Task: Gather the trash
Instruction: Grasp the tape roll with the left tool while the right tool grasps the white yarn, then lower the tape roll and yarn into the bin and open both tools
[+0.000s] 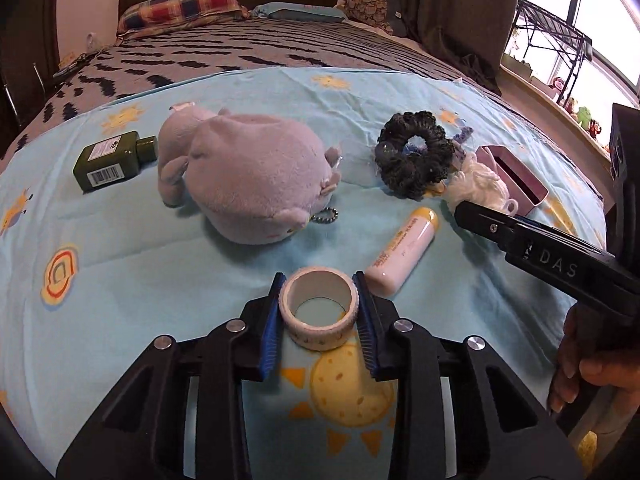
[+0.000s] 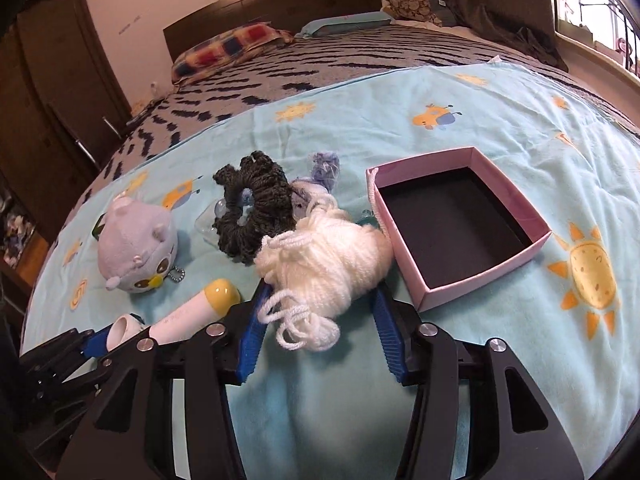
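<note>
Tongs on the left (image 1: pixel 320 304) clamp a white cardboard tape ring (image 1: pixel 319 307) near the bed's foot edge; right tongs (image 2: pixel 320 304), spread apart, straddle a white yarn bundle (image 2: pixel 324 268) just beside an open pink box (image 2: pixel 516 200).

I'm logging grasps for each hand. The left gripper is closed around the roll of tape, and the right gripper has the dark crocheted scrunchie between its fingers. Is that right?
Not quite. The left gripper does clamp the roll of tape, but the right gripper brackets the white yarn bundle, not the dark crocheted scrunchie, which lies farther back on the blue sheet. The right wrist view shows this.
</note>
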A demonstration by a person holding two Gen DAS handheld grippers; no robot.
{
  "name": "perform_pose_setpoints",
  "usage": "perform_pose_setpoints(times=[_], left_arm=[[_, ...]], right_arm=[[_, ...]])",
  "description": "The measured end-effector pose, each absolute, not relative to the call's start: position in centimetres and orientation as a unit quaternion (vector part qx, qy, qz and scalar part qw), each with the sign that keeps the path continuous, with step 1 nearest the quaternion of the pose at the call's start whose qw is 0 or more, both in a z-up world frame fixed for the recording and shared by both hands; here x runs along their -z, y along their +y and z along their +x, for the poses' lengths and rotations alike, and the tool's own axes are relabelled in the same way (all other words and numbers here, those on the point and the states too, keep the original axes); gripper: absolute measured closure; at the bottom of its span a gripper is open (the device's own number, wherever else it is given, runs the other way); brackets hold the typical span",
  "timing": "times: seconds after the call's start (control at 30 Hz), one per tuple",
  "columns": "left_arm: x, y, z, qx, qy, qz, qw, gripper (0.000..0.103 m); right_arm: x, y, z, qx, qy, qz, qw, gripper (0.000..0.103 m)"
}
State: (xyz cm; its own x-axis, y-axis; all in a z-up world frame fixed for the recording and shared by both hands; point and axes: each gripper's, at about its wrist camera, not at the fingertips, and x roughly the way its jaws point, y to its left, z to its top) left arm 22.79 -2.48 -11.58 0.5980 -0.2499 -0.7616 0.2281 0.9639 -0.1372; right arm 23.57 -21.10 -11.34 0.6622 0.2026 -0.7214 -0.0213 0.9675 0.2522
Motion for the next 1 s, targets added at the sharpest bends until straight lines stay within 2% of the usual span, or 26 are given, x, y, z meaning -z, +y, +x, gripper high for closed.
perform_pose_setpoints(times=[0.07,0.17,0.53,0.6,0.63,1.0], left_arm=[[11.5,-2.6,22.7,0.135,0.426,-0.011,0.894,0.072],[11.3,-2.6,22.3,0.139,0.421,-0.005,0.896,0.072],[9.7,-1.6,16.6,0.141,0.391,0.032,0.909,0.072],[9.4,-1.3,14.9,0.147,0.387,0.029,0.91,0.072],[9.2,-1.1,14.0,0.15,0.384,0.028,0.911,0.072],[8.1,-1.6,6.5,0.192,0.365,0.02,0.911,0.072]], right_arm=[[11.3,-21.4,23.4,-0.066,0.403,0.119,0.905,0.069],[11.1,-21.4,22.9,-0.069,0.398,0.11,0.908,0.072],[9.7,-21.8,18.1,-0.084,0.388,0.076,0.915,0.079],[9.0,-21.9,16.5,-0.092,0.38,0.073,0.917,0.086],[8.8,-21.9,15.9,-0.095,0.378,0.071,0.918,0.094],[7.4,-21.3,9.3,-0.137,0.357,0.063,0.922,0.098]])
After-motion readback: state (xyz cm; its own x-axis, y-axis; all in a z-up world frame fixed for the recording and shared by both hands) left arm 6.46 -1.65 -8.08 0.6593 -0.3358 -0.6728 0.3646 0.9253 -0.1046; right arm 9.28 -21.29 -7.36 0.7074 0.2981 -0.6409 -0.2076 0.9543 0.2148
